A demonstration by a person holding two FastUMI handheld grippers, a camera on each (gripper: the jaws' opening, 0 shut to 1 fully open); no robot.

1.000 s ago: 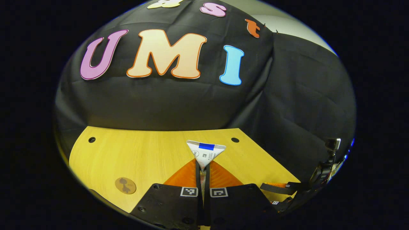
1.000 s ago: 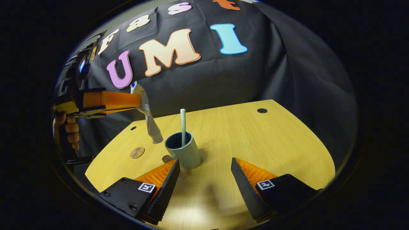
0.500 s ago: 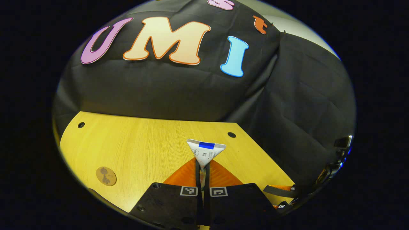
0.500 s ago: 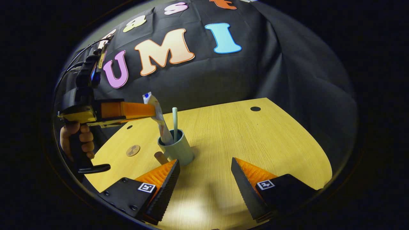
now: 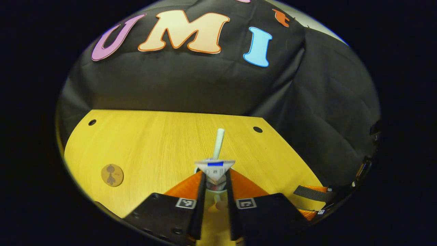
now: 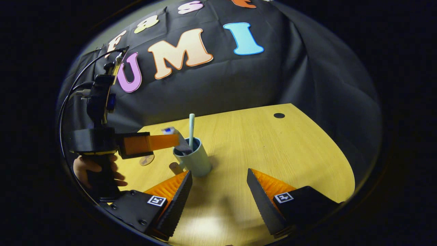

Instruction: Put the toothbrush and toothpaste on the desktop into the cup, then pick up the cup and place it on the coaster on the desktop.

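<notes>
The desk (image 6: 273, 150) looks like smooth wood with fine grain, the cup (image 6: 196, 162) like matt plastic, and the wall (image 6: 222, 85) is creased matt cloth.

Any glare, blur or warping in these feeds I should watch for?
Right gripper view: a bright glare patch on the desktop between its fingers; the toothpaste looks motion-smeared. Left gripper view: fisheye bends the desktop's far edge; the toothbrush stays sharp.

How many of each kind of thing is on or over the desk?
Cup: 1
Toothbrush: 1
Toothpaste: 1
Coaster: 1
Grippers: 2, left gripper and right gripper
Total: 6
</notes>
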